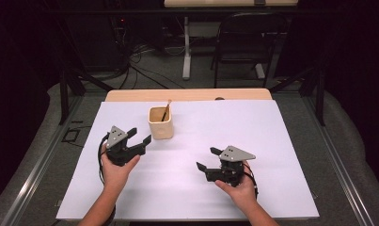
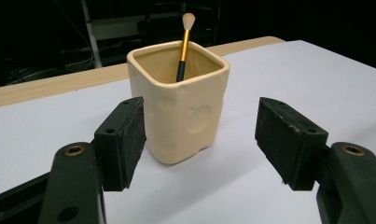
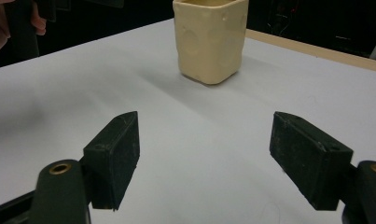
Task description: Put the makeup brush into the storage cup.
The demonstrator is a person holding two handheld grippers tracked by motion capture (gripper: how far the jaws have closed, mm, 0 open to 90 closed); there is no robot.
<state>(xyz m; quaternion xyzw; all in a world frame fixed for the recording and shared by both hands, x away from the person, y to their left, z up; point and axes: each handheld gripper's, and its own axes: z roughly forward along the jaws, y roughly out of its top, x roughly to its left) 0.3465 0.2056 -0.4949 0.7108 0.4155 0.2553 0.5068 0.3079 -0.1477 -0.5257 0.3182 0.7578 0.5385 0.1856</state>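
A cream square ceramic cup [image 1: 161,123] stands on the white table sheet [image 1: 234,127], toward the back left. A small brush [image 1: 166,110] with a black and gold handle leans inside it, bristles up [image 2: 188,20]. My left gripper [image 1: 139,135] is open just left of the cup, its jaws pointing at it; in the left gripper view the cup [image 2: 181,102] sits a little beyond the jaws [image 2: 202,140]. My right gripper [image 1: 209,159] is open over bare sheet at the front right, aimed left, with the cup [image 3: 210,39] well ahead of its jaws [image 3: 218,156].
The sheet covers a wooden table whose back edge [image 1: 187,94] shows. Beyond it stand a black folding chair [image 1: 246,44], a white table leg [image 1: 186,47] and floor cables. Black frame legs flank the table. A hand [image 3: 1,21] appears far left in the right gripper view.
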